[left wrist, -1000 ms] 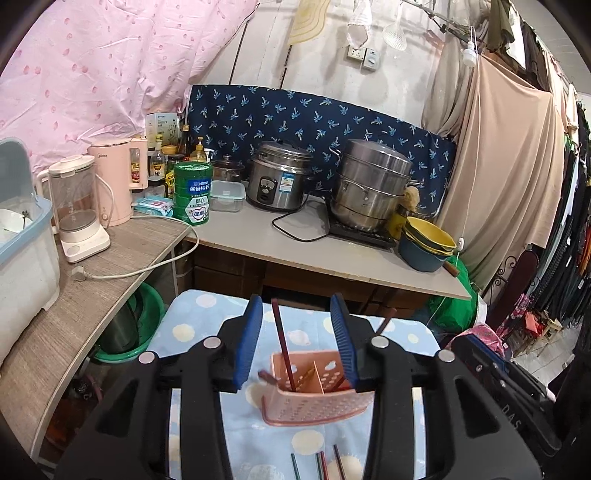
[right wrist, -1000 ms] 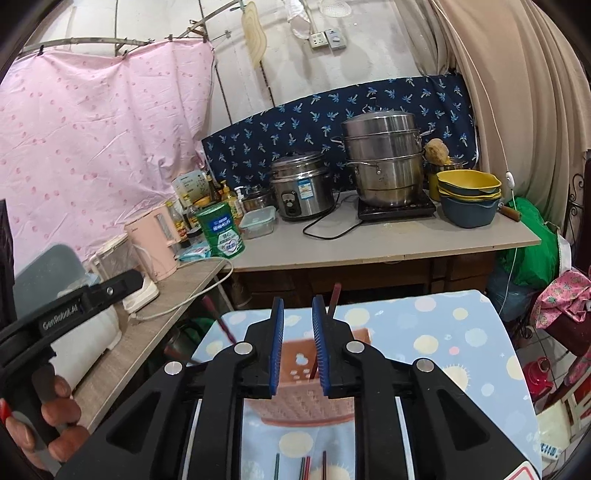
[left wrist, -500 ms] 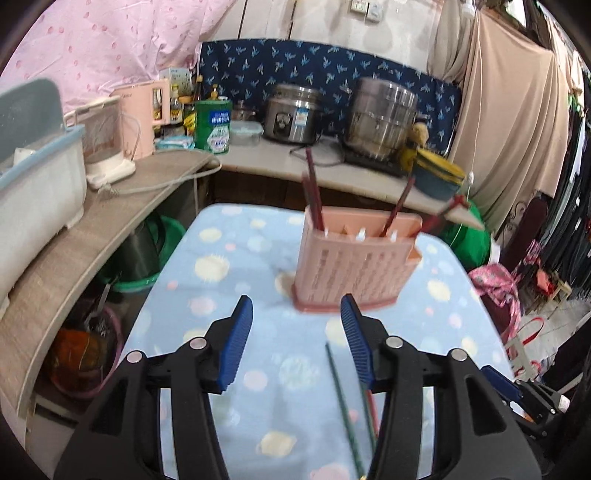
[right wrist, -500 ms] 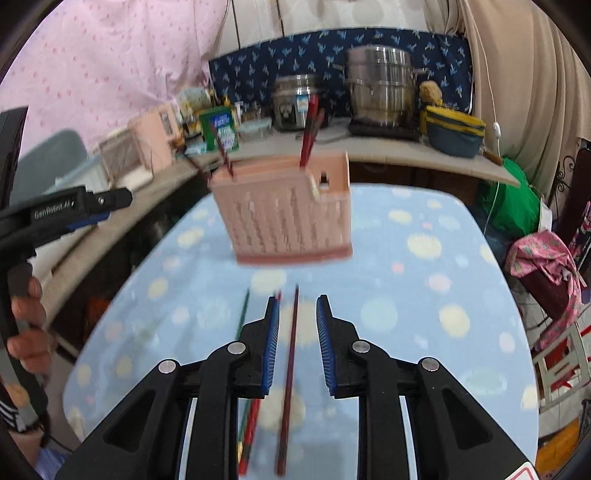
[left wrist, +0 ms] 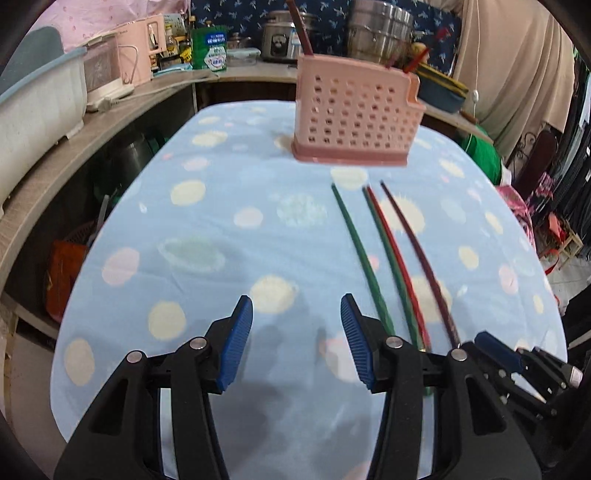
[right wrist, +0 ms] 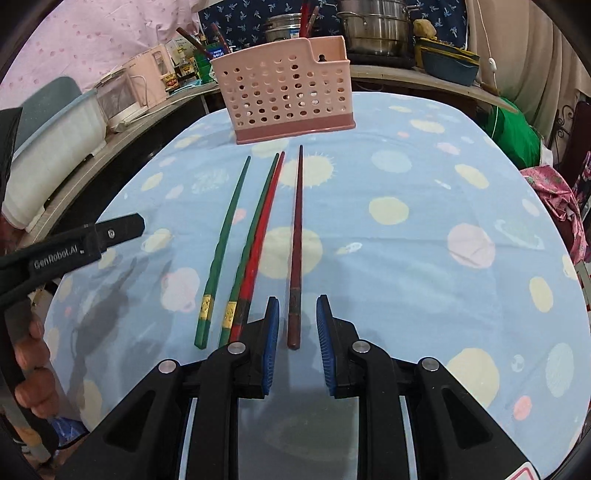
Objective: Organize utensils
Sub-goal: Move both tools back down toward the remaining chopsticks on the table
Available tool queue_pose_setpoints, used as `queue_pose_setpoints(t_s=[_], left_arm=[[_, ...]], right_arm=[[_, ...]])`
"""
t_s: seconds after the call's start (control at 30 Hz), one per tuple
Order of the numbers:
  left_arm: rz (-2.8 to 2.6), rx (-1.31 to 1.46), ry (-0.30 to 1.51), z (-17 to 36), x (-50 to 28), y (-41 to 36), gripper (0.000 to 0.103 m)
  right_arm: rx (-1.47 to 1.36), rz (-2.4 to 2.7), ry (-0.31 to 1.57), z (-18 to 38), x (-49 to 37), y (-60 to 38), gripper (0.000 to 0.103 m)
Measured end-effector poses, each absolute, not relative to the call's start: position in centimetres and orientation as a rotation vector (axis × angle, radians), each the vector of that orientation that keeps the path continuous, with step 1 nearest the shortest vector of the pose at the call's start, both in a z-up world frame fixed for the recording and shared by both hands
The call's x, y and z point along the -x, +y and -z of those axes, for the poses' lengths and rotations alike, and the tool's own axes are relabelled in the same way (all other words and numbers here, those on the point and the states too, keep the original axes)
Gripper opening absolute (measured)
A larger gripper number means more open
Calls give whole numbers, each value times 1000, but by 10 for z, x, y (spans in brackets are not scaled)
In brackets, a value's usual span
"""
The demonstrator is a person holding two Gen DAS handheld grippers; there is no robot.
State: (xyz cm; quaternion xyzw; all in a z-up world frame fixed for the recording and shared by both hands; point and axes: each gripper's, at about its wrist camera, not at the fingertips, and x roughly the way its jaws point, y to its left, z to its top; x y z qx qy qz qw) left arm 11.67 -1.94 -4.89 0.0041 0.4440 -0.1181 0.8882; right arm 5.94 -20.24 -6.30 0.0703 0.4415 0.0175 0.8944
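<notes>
Our right hand-held gripper (right wrist: 294, 328) hangs released over the dark-red chopstick (right wrist: 296, 236), butt end between its jaws, lying just before the pink holder (right wrist: 288, 96). We should lower squarely, then clench. Our left hand-held gripper (left wrist: 296, 334) is released, empty.

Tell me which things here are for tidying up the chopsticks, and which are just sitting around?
For the job: two green chopsticks, red chopstick, dark brown chopstick, pink holder.

Just lying about: steel pot, rice cooker, stacked bowls, green tin.
</notes>
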Motion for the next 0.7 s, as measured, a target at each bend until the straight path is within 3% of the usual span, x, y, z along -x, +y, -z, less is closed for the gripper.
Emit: queue_pose_setpoints(t_s=[0.33,0.5,0.7], left_arm=[[262,-15,992,73,-97,-27,47],[275,-16,1001,73,-94,-32,47],[308,-20,989,70,-85,-44,59]], right_arm=[[-137,-35,917,73,-61,-196,21],[-84,-3,899,75,-60,-192,10],[-95,8,892,75,-55,-196,7]])
